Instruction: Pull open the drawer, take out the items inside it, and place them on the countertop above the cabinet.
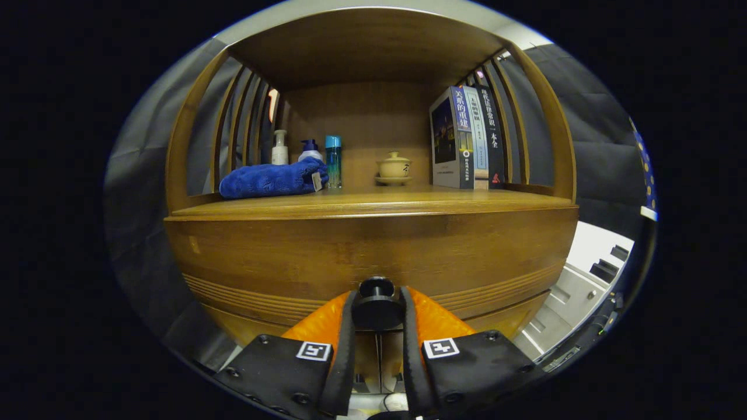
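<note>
The wooden cabinet's drawer front faces me, shut as far as I can see, with a round black knob at its lower middle. My gripper has its two orange fingers pressed on either side of that knob, so it is shut on it. The countertop lies above the drawer front, under a wooden canopy. The drawer's inside is hidden.
On the countertop a folded blue towel lies at the left, with two pump bottles and a blue-capped bottle behind it. A lidded tea cup stands mid-back. Three upright books lean at the right. White furniture stands right of the cabinet.
</note>
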A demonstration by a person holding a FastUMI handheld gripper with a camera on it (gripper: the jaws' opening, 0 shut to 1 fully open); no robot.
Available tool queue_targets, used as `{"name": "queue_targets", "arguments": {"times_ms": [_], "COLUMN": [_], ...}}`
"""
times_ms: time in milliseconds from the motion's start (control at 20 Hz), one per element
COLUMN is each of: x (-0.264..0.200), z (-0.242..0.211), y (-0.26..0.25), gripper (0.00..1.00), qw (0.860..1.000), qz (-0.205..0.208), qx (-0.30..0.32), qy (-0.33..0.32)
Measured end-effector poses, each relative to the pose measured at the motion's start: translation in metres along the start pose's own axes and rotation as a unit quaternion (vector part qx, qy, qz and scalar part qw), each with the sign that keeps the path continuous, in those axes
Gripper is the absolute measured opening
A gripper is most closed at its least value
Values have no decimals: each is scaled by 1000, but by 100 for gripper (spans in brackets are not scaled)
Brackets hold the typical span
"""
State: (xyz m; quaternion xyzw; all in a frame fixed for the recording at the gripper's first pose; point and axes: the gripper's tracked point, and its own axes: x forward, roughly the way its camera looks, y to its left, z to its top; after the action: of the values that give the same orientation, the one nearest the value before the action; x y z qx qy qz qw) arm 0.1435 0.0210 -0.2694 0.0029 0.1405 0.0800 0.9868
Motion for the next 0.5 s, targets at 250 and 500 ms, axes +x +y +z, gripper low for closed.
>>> {"name": "queue_targets", "arguments": {"times_ms": [250,500], "x": [-18,-58], "z": [-2,-10], "y": [-2,-2], "gripper": [38,38], "qw": [1000,1000], "qz": [-13,-18], "qx": [-8,7], "qy": [-13,-18]}}
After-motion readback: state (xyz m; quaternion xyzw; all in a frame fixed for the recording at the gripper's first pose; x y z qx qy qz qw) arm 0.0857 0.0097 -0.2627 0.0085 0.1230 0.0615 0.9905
